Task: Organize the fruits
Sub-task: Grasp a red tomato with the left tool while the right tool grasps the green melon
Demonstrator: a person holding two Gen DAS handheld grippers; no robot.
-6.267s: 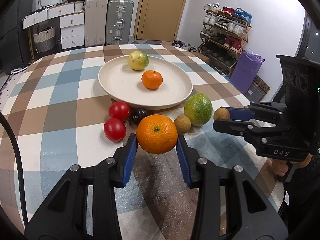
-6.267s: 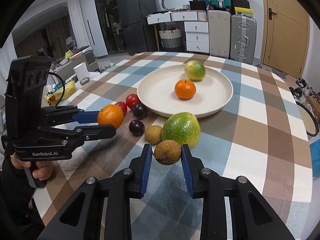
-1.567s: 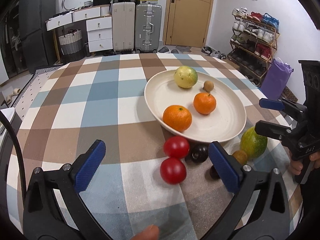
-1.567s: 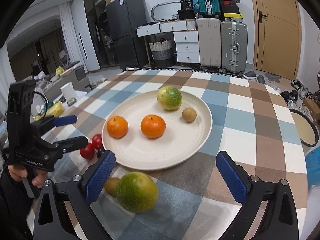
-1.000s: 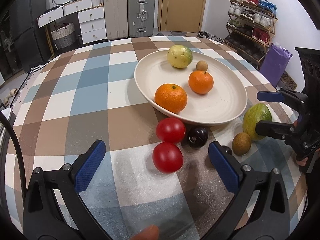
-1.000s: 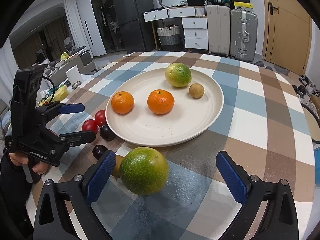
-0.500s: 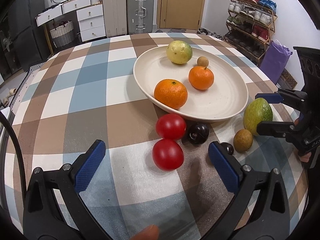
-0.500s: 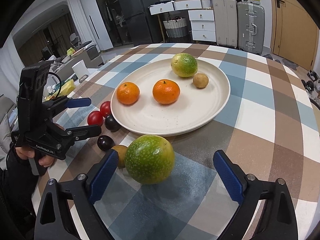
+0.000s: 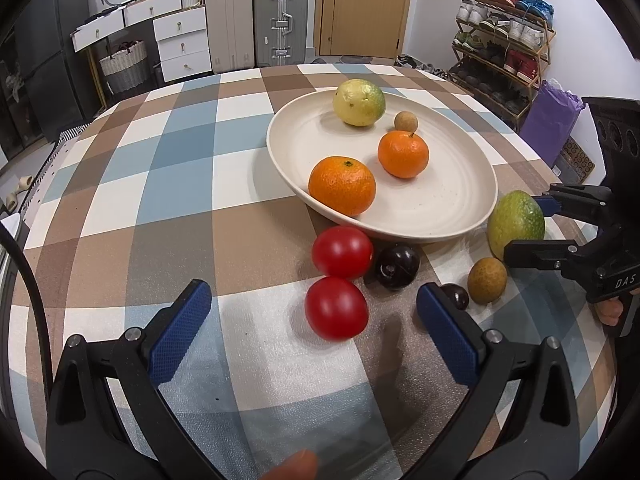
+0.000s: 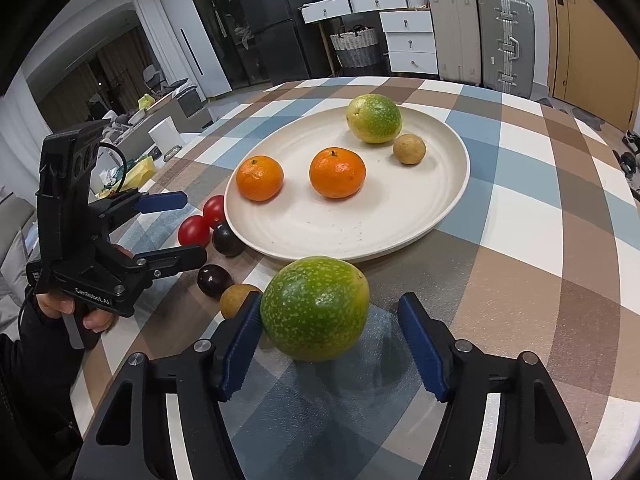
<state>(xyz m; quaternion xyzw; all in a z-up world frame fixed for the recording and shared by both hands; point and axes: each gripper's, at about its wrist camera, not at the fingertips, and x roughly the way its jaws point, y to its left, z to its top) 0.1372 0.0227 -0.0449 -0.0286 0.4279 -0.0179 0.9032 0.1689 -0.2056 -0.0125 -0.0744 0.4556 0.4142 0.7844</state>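
A cream plate (image 9: 452, 208) (image 10: 400, 216) holds two oranges (image 9: 343, 185), a yellow-green fruit (image 9: 359, 103) and a small brown fruit (image 9: 405, 121). On the checked cloth in front of it lie two red tomatoes (image 9: 336, 307), two dark plums (image 9: 397, 267), a brown fruit (image 9: 487, 280) and a large green fruit (image 10: 315, 307). My left gripper (image 9: 312, 336) is open, its fingers either side of the near tomato. My right gripper (image 10: 332, 344) is open around the green fruit, with the left pad touching or nearly touching it and a gap at the right pad.
The table (image 9: 160, 200) carries a blue, brown and white checked cloth. Suitcases (image 9: 280, 16), drawers and a shoe rack (image 9: 504, 36) stand beyond the table's far edge. A white cup and clutter (image 10: 164, 136) sit on furniture beyond the left edge in the right wrist view.
Both grippers have moved in closer to the fruit in front of the plate. The right gripper's fingers have narrowed around the large green fruit. The left gripper stays wide open.
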